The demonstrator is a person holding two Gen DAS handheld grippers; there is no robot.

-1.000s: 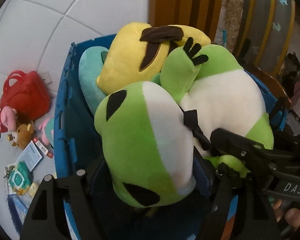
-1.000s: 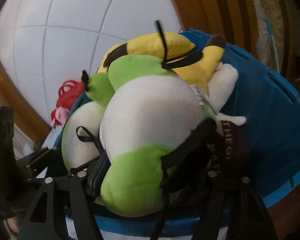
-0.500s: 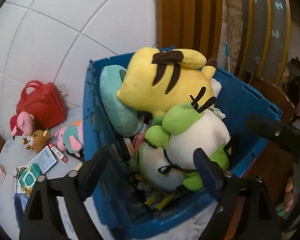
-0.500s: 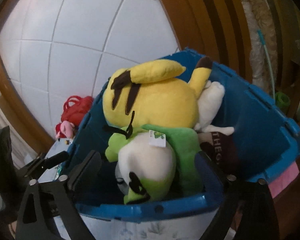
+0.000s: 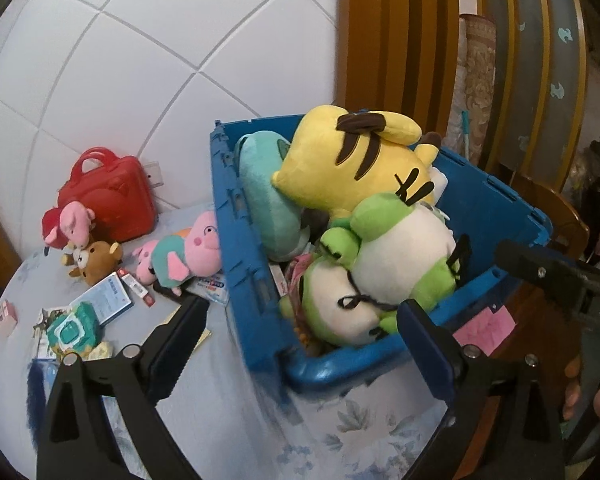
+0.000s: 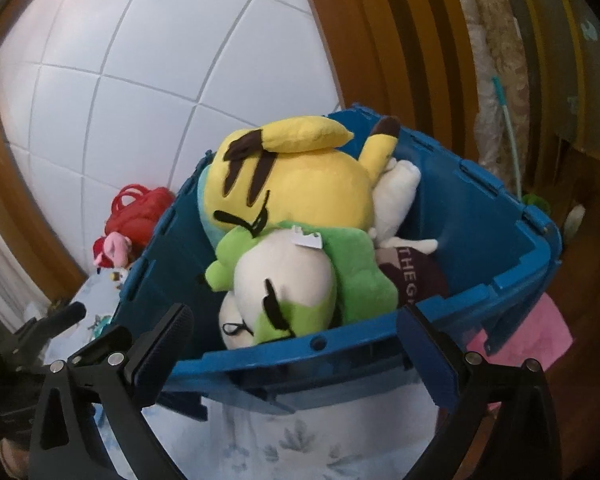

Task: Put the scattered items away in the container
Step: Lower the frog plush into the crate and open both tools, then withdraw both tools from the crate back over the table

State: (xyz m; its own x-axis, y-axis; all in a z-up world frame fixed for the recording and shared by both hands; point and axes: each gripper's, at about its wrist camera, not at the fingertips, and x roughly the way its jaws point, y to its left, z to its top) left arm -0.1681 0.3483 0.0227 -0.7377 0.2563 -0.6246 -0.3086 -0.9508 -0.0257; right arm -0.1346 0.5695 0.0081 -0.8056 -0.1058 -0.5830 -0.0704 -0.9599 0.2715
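Note:
A blue crate (image 5: 256, 312) (image 6: 480, 216) stands on the floral cloth, full of plush toys. A green and white frog plush (image 5: 392, 264) (image 6: 292, 280) lies at its near end, below a yellow plush (image 5: 352, 164) (image 6: 292, 188) and beside a teal plush (image 5: 264, 192). My left gripper (image 5: 300, 328) is open and empty, held back from the crate's near left corner. My right gripper (image 6: 296, 332) is open and empty, in front of the crate's near wall. Its arm also shows at the right of the left wrist view (image 5: 556, 276).
Left of the crate lie pink pig plushes (image 5: 184, 256), a brown bear (image 5: 96, 260), a red case (image 5: 108, 196), a wipes pack (image 5: 74, 328) and several small boxes. Pink paper (image 6: 536, 328) lies by the crate's right side. White tiled wall and wooden frames stand behind.
Both grippers let go of the frog plush, which dropped into the crate. Both then pulled back from the crate with their jaws open.

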